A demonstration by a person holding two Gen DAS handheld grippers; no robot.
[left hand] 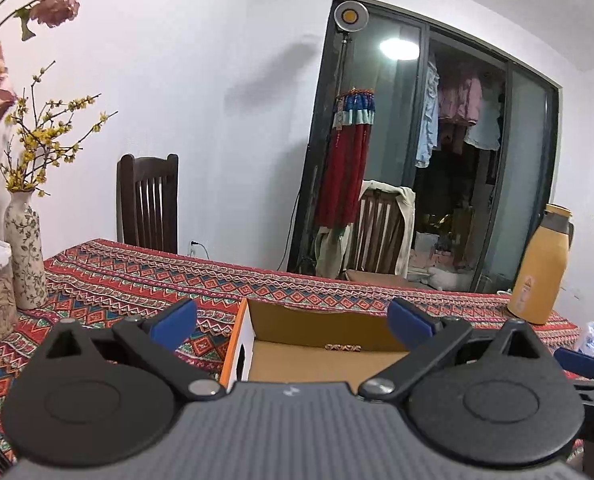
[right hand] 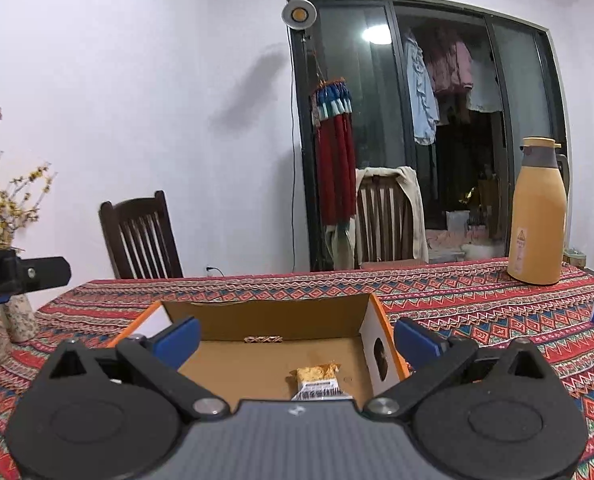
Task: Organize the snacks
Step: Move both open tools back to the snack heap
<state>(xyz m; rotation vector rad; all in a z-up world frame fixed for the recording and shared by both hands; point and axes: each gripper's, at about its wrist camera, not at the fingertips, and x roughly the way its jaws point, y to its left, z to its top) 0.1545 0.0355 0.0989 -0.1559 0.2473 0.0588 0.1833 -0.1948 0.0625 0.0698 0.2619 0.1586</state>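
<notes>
Right wrist view: right gripper [right hand: 295,340] wide open over box [right hand: 233,318].

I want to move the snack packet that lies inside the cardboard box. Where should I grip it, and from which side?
Probably from above: the snack packet lies flat on the floor of the cardboard box, whose walls block a level approach. Pinch across its long edges with the open right hand-held gripper.

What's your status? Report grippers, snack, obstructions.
Left gripper open, empty. Right gripper open, empty. Snack packet lying in cardboard box. Nothing in the way.
</notes>
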